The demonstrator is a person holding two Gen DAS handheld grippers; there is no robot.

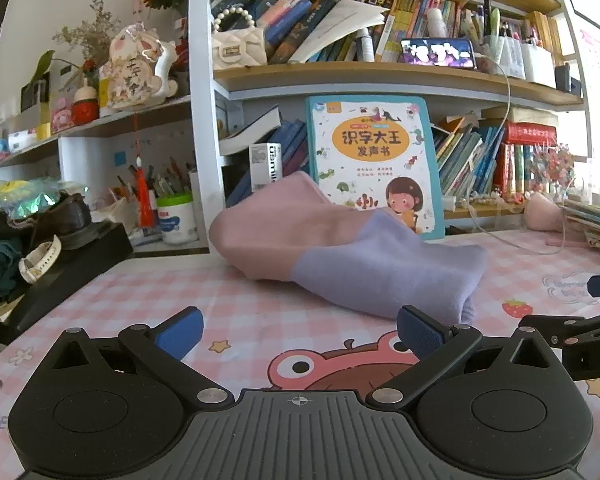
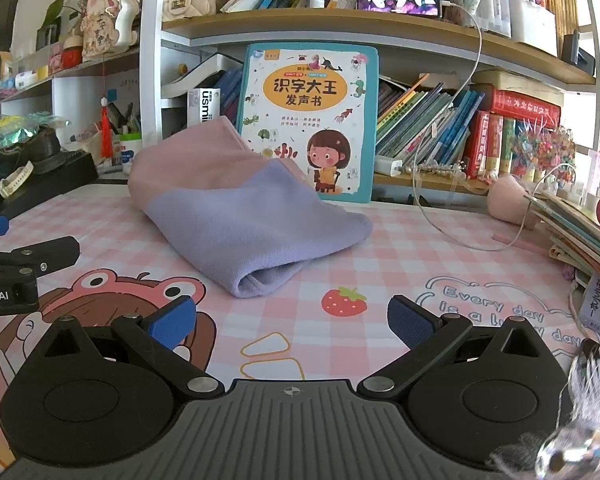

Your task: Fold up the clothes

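A children's book stands against the shelf at the back of the table, its cover reading "识字大王 发声书"; beside it a white box shows "usmile" partly cut off. The pink checked mat on the table carries the words "Every day is a lucky day", next to a printed strawberry. The folded garment, pink at the back and lilac at the front, lies on the table ahead of both grippers, in front of the book. The left gripper has its blue fingers spread wide, holding nothing; the garment's near lilac edge sits just beyond its right fingertip. The right gripper is likewise wide apart and empty, the garment lying ahead and slightly left, clear of its fingers.
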